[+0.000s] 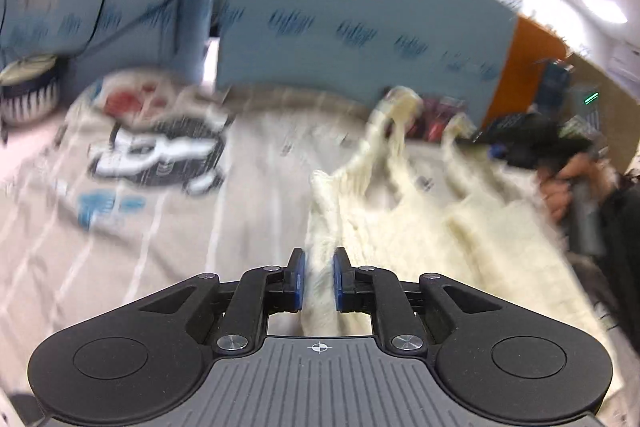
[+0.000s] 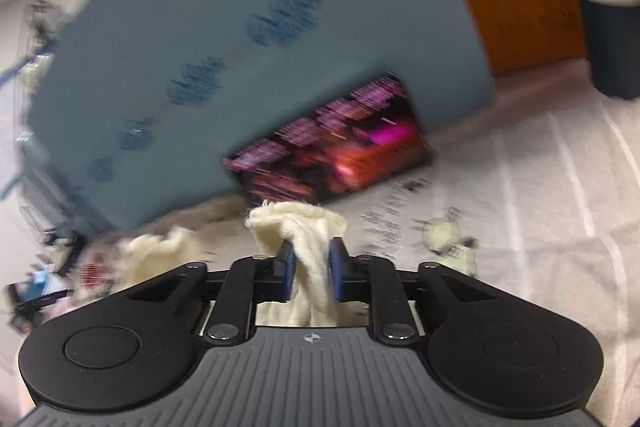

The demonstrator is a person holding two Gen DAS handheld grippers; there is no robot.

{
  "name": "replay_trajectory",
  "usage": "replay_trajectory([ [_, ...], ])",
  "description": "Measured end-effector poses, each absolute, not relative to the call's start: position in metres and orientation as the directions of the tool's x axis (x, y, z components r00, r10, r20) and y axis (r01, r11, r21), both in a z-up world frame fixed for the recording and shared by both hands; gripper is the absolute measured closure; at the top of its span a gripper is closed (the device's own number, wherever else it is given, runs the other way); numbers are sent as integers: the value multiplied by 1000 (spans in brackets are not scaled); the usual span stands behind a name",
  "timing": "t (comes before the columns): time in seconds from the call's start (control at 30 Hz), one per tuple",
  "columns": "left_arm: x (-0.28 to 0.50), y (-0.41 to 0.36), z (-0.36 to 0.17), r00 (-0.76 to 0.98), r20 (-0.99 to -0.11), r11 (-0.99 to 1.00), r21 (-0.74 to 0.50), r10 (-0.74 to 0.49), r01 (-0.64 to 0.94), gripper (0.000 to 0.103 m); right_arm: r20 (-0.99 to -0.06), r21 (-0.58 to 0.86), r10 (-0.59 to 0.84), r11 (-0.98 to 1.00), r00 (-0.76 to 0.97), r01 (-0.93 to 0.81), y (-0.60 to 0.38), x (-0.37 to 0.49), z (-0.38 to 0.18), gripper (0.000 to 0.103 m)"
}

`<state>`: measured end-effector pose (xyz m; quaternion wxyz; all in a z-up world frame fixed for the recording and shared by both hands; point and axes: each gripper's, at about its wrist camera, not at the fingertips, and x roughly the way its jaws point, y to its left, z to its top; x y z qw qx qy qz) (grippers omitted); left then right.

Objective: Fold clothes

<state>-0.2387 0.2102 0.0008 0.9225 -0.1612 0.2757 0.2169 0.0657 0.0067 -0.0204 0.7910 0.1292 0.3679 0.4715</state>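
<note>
Both tongs are clenched on the same cream knitted garment [image 1: 404, 211]. Left gripper [image 1: 319, 279]: blue-padded fingers [image 1: 298, 281] pinch a bunched fold of the knit, which rises between them toward 12 o'clock in the left wrist view. Right gripper [image 2: 310, 273]: its blue pads [image 2: 338, 269] clamp a thick twist of the same fabric, whose free end flops over above the fingertips at 12 o'clock in the right wrist view.

Position of the garment: in the left wrist view it spreads from the centre toward 3 o'clock, lifted in peaks, over a pale grey bedsheet with thin white stripes [image 1: 132, 267]. At 3 o'clock in that view the right gripper appears as a dark tool with a hand [image 1: 560, 187] on its handle; its tip meets the far edge of the knit.

Surroundings: a large cartoon print in black, white, red and blue [image 1: 156, 151] lies on the sheet at 10 o'clock in the left wrist view. Blue upright panels with rows of dark blue marks [image 1: 352, 27] stand behind the sheet, with an orange panel [image 1: 528, 67] at 2 o'clock. In the right wrist view a dark box with pink and red print [image 2: 340, 151] rests against the blue panel at 12 o'clock, just beyond the garment's end. A small yellowish printed figure [image 2: 444, 235] shows on the sheet at 3 o'clock.

Both views are motion-blurred; finer detail cannot be told.
</note>
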Motion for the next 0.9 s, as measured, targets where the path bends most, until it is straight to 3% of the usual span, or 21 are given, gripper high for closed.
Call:
replay_trajectory([
  [0.1,-241,210,0,754,-574,852,-174,319,-494,84,-373,544,904,394,206,-741,-4,46,0,90],
  [0.23,-244,216,2,744,-558,832,-159,368,-531,63,-291,434,949,241,118,-868,-25,7,20,90],
  [0.33,-244,220,6,760,-523,829,-164,386,-534,58,-258,313,964,144,62,-939,-45,-24,28,90],
  [0.5,-233,209,22,808,-457,861,-157,371,-484,51,-299,79,954,32,7,-996,-73,-70,16,90],
  [0.63,-210,188,38,872,-385,909,-160,301,-384,42,-420,-35,908,-29,-12,-999,-78,-95,-1,89],
  [0.8,-172,150,50,926,-322,965,-104,196,-240,31,-497,-74,867,-69,-23,-995,-86,-109,-8,76],
  [0.87,-158,135,44,908,-386,981,-35,161,-189,31,-503,-60,863,-83,-42,-995,-93,-112,-6,52],
  [0.9,-153,129,38,889,-432,986,2,149,-164,31,-502,-46,862,-98,-62,-994,-98,-112,-4,46],
])
